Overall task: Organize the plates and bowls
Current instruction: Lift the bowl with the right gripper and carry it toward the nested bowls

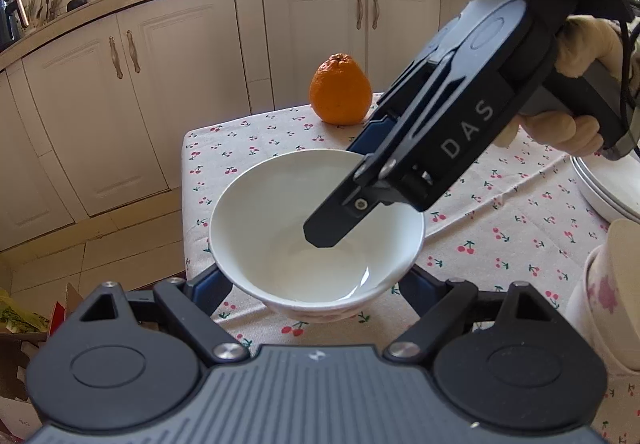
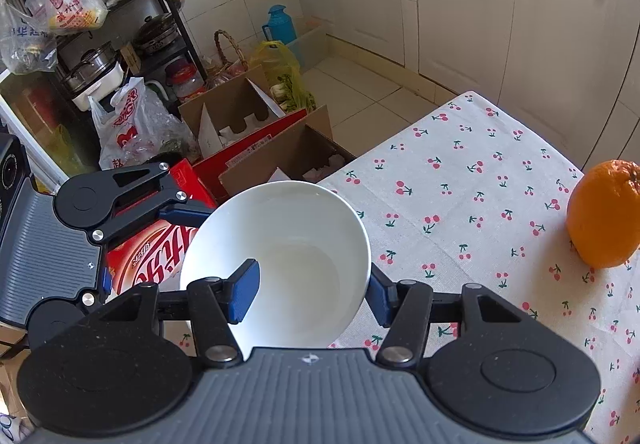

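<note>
A white bowl (image 1: 280,212) hangs over the near corner of the table with the cherry cloth (image 1: 500,236). My left gripper (image 1: 316,292) clasps it low on its body, one blue pad against each side. My right gripper (image 1: 352,180) comes down from the upper right and is shut on the bowl's wall, with one finger inside and the blue-padded one outside the far rim. In the right wrist view the same bowl (image 2: 304,220) sits in my right gripper (image 2: 312,296). One left finger (image 2: 184,213) touches the bowl's left side there.
An orange (image 1: 340,90) stands on the cloth behind the bowl. A stack of white plates (image 1: 608,188) lies at the right edge. Open cardboard boxes (image 2: 260,148) and bags crowd the floor past the table corner. A gloved hand (image 1: 580,44) holds the right gripper.
</note>
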A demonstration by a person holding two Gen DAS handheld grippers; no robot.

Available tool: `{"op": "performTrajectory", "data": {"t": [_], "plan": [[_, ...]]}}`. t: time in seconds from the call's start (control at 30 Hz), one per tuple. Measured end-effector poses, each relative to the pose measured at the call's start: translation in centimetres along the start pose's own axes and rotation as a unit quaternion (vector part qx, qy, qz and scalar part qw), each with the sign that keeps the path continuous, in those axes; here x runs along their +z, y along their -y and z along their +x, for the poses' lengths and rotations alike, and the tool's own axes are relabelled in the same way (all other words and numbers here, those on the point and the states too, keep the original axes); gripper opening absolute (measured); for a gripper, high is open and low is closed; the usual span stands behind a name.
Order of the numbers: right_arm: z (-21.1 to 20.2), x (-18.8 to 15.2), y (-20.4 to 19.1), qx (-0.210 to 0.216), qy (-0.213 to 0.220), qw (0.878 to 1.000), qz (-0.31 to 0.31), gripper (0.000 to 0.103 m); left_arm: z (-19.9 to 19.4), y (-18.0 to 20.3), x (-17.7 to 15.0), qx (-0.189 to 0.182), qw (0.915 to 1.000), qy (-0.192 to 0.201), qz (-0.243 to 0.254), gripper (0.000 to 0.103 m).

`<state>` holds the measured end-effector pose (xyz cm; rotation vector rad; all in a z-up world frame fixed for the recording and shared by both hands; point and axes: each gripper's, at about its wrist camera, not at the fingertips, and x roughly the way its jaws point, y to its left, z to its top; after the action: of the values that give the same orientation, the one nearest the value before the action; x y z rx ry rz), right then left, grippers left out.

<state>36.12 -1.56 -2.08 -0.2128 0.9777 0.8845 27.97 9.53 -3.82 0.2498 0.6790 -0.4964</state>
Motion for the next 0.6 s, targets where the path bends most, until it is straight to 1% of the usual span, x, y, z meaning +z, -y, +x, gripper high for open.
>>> {"op": "performTrajectory", "data": {"t": [0.23,0.6], "plan": [[-2.9,-1.4,-2.4,0.006,0.015,1.0,-0.007,0.062,-3.4,2.0,-0.2,0.003,1.0,0.002,0.002,0.089],[-7.5,-5.7,-6.6,0.013,0.032,0.999,-0.022,0.063,-8.7,6.4,-1.5,0.006,0.9999,0.002,0.011,0.089]]}}
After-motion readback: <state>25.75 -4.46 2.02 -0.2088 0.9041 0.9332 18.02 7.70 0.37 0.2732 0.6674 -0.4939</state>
